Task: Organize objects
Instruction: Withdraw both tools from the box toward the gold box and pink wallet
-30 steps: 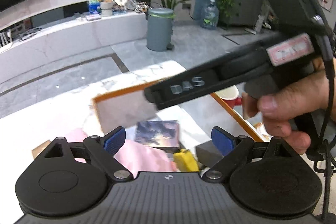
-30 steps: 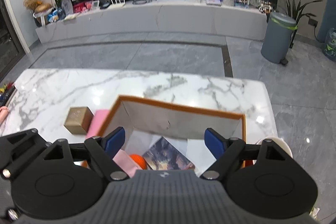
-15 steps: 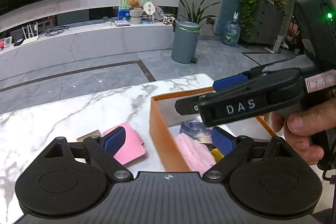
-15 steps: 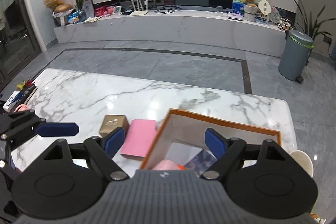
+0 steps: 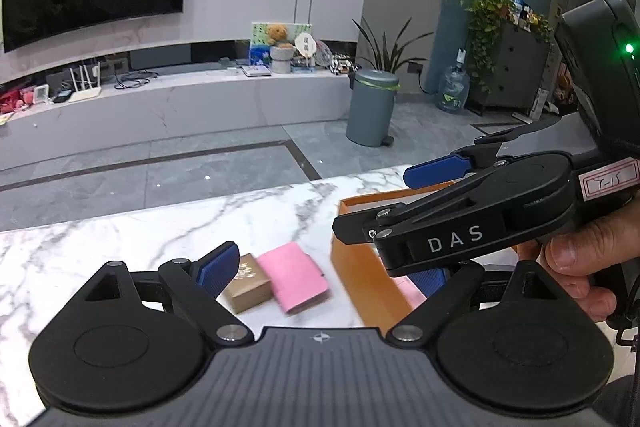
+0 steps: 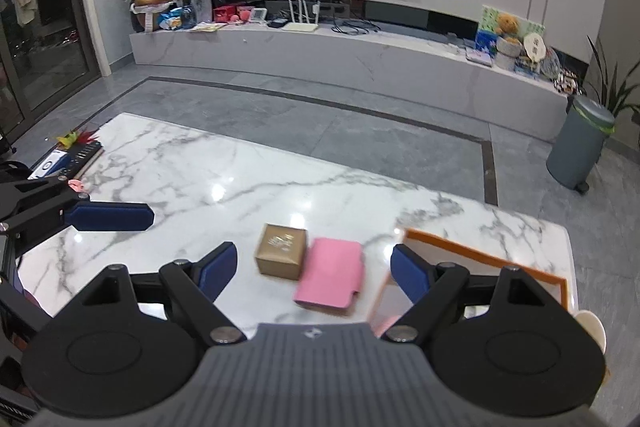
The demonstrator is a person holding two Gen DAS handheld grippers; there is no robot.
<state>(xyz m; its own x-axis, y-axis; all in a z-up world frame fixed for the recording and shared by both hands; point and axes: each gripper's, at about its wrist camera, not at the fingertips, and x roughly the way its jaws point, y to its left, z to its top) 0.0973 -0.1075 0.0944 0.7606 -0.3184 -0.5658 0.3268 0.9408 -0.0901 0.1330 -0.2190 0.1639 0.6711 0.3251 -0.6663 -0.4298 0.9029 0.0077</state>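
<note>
A: Status? Both tools?

B: Left tool (image 5: 320, 273) spread wide, gripping nothing. Same for right tool (image 6: 314, 269): wide open, nothing held. Both hovering above white marble surface (image 6: 192, 171).

A: Location of remaining items?

B: Small gold-brown cardboard box (image 6: 282, 251) and flat pink leather-look wallet (image 6: 330, 277) side by side, touching, on surface just left of open orange-rimmed box (image 6: 486, 257). Pink item already visible inside orange box. Probably staged close for short transfers.

A: Any readable text?

B: "DAS" in white on right tool body (image 5: 454, 239). Handwritten label (image 5: 608, 181), roughly "T-15", not certain. Gold print on small box lid, illegible.

A: Next?

B: Likely wallet or gold box into orange box.
</note>
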